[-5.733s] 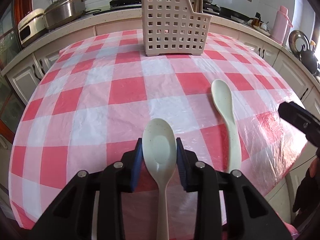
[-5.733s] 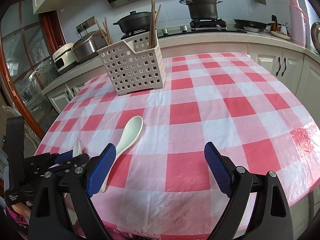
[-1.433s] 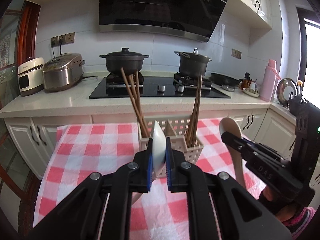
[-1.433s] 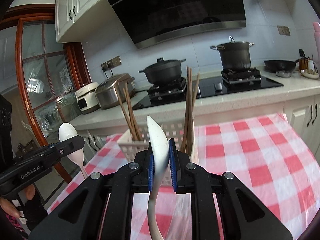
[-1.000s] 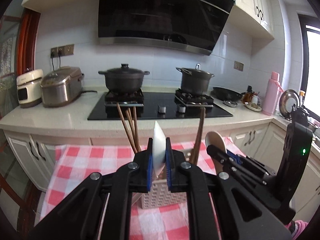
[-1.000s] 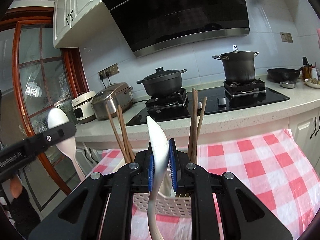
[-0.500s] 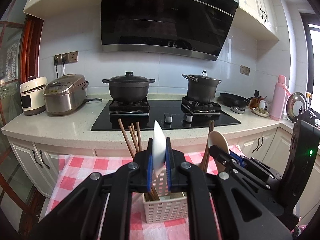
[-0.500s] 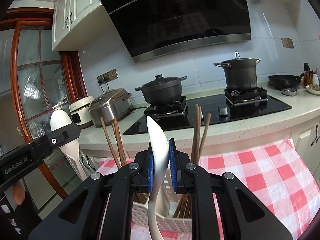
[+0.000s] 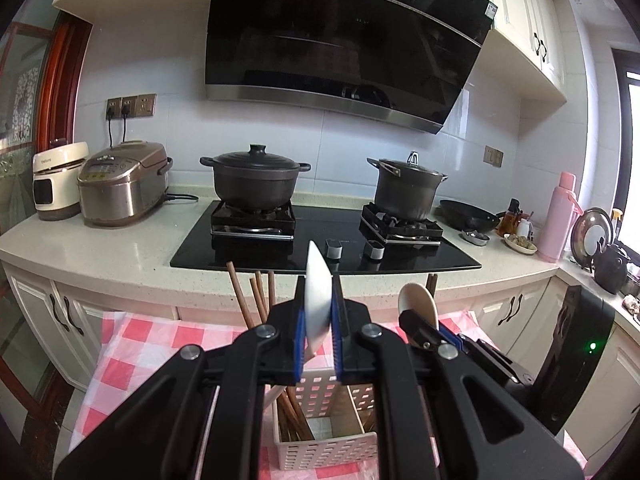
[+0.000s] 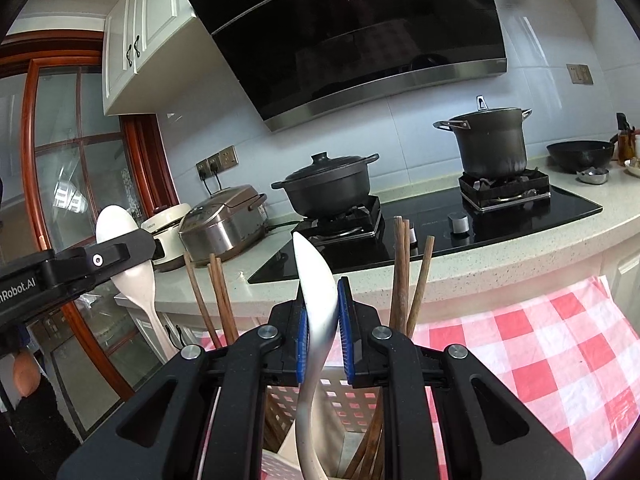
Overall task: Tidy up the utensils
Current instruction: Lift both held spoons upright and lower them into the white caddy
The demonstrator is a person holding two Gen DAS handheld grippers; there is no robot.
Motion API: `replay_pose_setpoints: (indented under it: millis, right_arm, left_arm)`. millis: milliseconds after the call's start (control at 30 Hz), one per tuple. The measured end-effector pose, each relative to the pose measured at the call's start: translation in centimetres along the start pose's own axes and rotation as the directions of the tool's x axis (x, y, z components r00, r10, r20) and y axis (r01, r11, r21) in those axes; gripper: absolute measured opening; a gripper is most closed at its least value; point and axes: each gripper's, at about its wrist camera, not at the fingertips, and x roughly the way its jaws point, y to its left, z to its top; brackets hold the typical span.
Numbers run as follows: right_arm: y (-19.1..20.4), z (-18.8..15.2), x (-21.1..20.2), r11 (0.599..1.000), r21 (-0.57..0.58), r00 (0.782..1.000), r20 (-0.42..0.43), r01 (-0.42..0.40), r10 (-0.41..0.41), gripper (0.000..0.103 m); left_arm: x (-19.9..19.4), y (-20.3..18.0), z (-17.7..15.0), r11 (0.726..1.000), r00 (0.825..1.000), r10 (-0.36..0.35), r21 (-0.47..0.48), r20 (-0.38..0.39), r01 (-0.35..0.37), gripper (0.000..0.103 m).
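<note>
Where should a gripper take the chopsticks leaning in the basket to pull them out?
Pinch the chopsticks at their bare upper ends, coming from above: they stick out over the rim, while the basket walls enclose their lower halves.

White cabinets (image 9: 532, 20), tiled wall (image 9: 168, 148), black range hood (image 9: 340, 40), daylit.

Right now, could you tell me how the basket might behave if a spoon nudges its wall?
The basket looks like thin perforated plastic, so probably light. The tall chopsticks likely raise its balance, so it might tip. On the glossy tablecloth it may slide.
</note>
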Motion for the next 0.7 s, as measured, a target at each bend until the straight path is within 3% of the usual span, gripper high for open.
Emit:
replay_pose_setpoints:
  millis: [700]
  right_arm:
    - [-0.4, -0.3, -1.2, 0.999, -0.045, 0.998, 0.057, -0.009, 0.011, 0.016]
  left_arm:
    - [2.1, -0.2, -1.2, 0.998, 1.0, -0.025, -0.063, 0.019, 0.026, 0.011]
